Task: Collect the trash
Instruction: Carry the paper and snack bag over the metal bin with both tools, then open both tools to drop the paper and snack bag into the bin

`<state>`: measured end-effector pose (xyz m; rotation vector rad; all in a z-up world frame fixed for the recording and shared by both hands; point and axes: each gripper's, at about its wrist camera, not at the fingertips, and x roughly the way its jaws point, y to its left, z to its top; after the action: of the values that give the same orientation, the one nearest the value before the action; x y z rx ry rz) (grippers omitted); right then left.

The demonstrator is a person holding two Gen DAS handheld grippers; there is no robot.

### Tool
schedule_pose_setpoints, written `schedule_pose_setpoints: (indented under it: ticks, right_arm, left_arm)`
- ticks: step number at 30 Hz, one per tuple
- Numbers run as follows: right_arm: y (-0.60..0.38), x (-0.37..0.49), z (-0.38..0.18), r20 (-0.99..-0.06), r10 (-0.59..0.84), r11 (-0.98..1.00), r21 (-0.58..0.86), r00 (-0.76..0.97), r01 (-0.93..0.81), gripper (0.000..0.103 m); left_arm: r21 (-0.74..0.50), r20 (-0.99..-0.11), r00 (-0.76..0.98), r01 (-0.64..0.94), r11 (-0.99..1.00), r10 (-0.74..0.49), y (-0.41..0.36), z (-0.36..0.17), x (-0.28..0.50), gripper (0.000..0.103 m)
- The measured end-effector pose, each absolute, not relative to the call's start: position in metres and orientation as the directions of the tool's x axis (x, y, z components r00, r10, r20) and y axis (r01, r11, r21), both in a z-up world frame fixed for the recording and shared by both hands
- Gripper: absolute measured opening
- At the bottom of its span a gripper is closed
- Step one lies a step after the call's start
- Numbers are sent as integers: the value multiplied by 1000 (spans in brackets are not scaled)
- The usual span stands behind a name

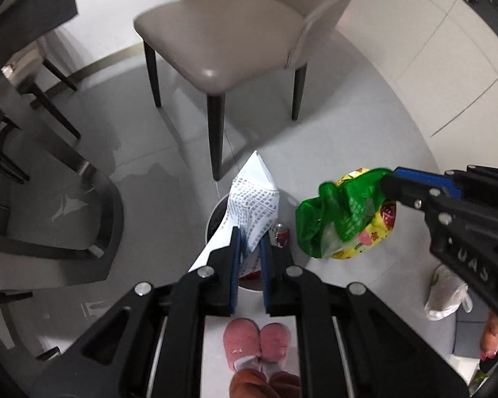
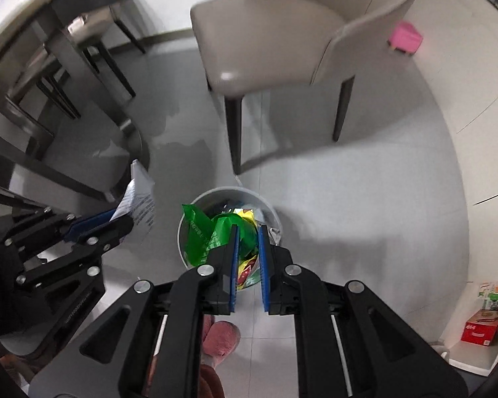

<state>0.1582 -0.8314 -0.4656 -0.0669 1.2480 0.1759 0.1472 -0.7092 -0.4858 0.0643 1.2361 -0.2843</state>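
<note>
Two hand-held grippers over the bin (image 2: 196, 204): left (image 1: 249, 242) pinches paper (image 1: 254, 195), right (image 2: 247, 235) pinches wrappers (image 2: 215, 232).

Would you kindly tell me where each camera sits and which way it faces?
Left wrist: on the left tool, looking steeply down at printed paper it grips above the bin; pink slippers show.
Right wrist: on the right tool, looking down at its green wrapper over the bin.
Shared: bin, beige chair, each other's tool.
</note>
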Motion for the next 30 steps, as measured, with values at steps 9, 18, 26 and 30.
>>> schedule_pose_setpoints:
  ticks: [9, 18, 26, 30]
  right_arm:
    - [-828, 165, -523, -961, 101, 988, 65, 256, -142, 29]
    - [-844, 153, -520, -967, 69, 995, 50, 246, -83, 34]
    - [-854, 156, -488, -961, 45, 998, 33, 274, -48, 35]
    - [-853, 153, -450, -954, 43, 998, 30, 298, -46, 40]
  left_arm:
    - [-102, -956, 239, 279, 955, -172, -711, -559, 161, 12]
    - [-133, -960, 192, 320, 938, -202, -722, -571, 167, 15]
    - [-110, -954, 221, 377, 920, -204, -737, -536, 163, 36]
    - [-105, -949, 240, 371, 923, -204, -736, -496, 158, 36]
